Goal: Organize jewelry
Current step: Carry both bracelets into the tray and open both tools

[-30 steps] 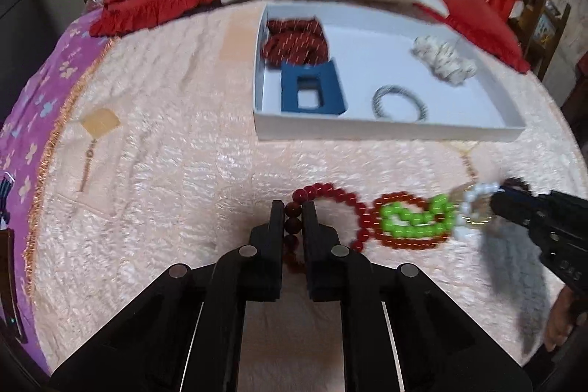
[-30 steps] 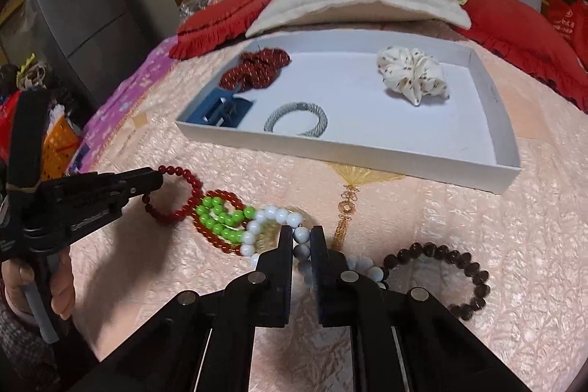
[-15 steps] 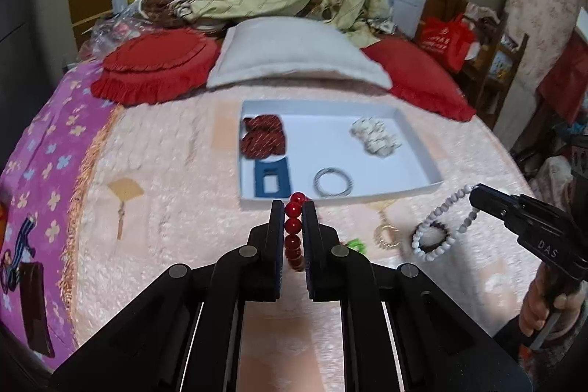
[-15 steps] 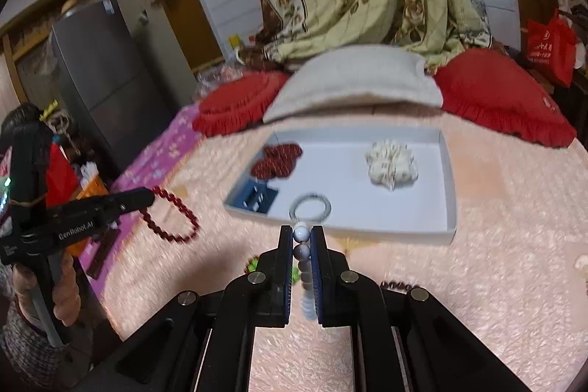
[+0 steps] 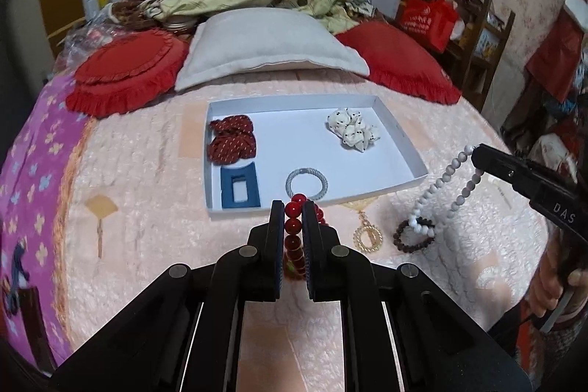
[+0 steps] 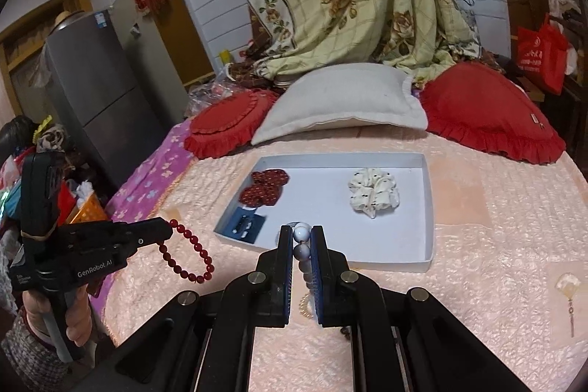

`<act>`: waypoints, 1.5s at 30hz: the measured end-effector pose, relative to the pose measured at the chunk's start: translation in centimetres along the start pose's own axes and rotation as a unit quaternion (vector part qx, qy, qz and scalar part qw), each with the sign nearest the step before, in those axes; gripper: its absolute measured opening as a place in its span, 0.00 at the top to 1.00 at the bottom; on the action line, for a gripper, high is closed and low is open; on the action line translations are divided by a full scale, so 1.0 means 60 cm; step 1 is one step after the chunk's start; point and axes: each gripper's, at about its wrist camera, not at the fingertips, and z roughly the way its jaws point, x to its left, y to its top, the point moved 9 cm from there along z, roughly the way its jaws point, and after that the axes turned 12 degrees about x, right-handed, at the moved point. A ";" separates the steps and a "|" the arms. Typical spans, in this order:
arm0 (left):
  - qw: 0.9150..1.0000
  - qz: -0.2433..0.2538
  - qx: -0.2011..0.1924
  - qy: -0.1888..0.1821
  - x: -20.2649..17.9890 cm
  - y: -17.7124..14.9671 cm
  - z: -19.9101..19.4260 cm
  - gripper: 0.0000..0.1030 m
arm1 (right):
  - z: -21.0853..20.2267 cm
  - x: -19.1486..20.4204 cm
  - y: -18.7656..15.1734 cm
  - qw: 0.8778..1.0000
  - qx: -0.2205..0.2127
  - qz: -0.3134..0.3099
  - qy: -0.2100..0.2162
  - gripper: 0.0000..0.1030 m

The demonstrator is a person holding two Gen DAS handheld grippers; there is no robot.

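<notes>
The left tool (image 5: 293, 208) is clamped on the red bead bracelet (image 6: 189, 256), the right tool (image 6: 302, 237) on the white bead bracelet (image 5: 446, 193); both should be lowered clear into the far white tray (image 5: 400, 138) before release.

The black left gripper (image 5: 293, 208) hides the lower loop of its red bead bracelet (image 5: 293, 228) and most of something green (image 5: 290, 266) on the pink quilted bedspread (image 5: 147, 226).
</notes>
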 end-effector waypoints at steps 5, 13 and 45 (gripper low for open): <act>1.000 0.013 0.020 0.014 -0.006 0.061 0.052 0.92 | 0.031 -0.026 0.024 1.000 0.014 0.012 -0.010 0.92; 0.998 -0.007 0.058 -0.001 0.008 0.173 0.181 0.92 | 0.117 -0.051 0.095 0.999 0.040 0.031 -0.008 0.92; 0.998 -0.069 -0.014 0.008 0.098 0.151 0.121 0.61 | 0.314 -0.168 0.152 0.987 0.107 0.036 -0.111 0.69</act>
